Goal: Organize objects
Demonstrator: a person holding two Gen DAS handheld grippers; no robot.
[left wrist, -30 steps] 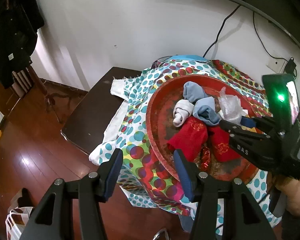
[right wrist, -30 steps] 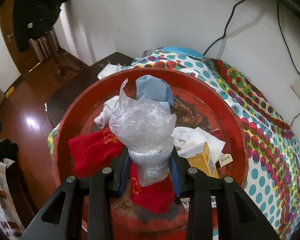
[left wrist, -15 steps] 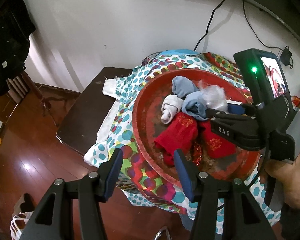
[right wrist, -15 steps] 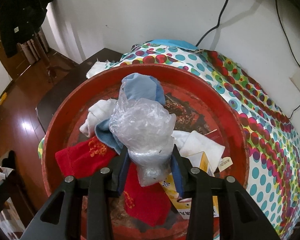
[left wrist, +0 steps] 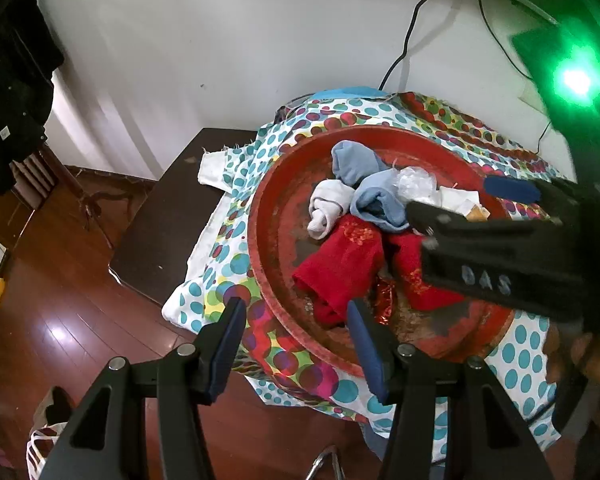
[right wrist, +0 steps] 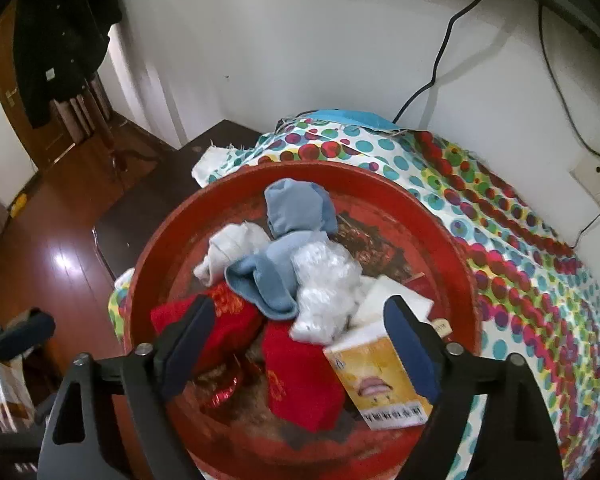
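A round red tray (right wrist: 148, 248) (left wrist: 268, 200) sits on a polka-dot cloth. In it lie a crumpled clear plastic bag (right wrist: 324, 288) (left wrist: 414, 180), blue socks (right wrist: 296, 208) (left wrist: 356, 160), a white sock (right wrist: 228, 248) (left wrist: 328, 208), red socks (right wrist: 300, 376) (left wrist: 340, 264), a yellow carton (right wrist: 380, 376) and white paper (right wrist: 388, 296). My right gripper (right wrist: 300, 344) is open above the tray's near part, empty, with the bag lying beyond its fingertips. My left gripper (left wrist: 296, 344) is open and empty at the tray's near-left rim.
The polka-dot cloth (right wrist: 520, 240) covers a table against a white wall with black cables (right wrist: 440, 68). A dark wooden side table (left wrist: 168, 216) stands left of it. Wooden floor (left wrist: 60, 304) lies below. A foil wrapper (right wrist: 224, 392) lies in the tray.
My right gripper has opened and let go of the plastic bag, which now lies on the socks in the tray. The right gripper has drawn back and up.
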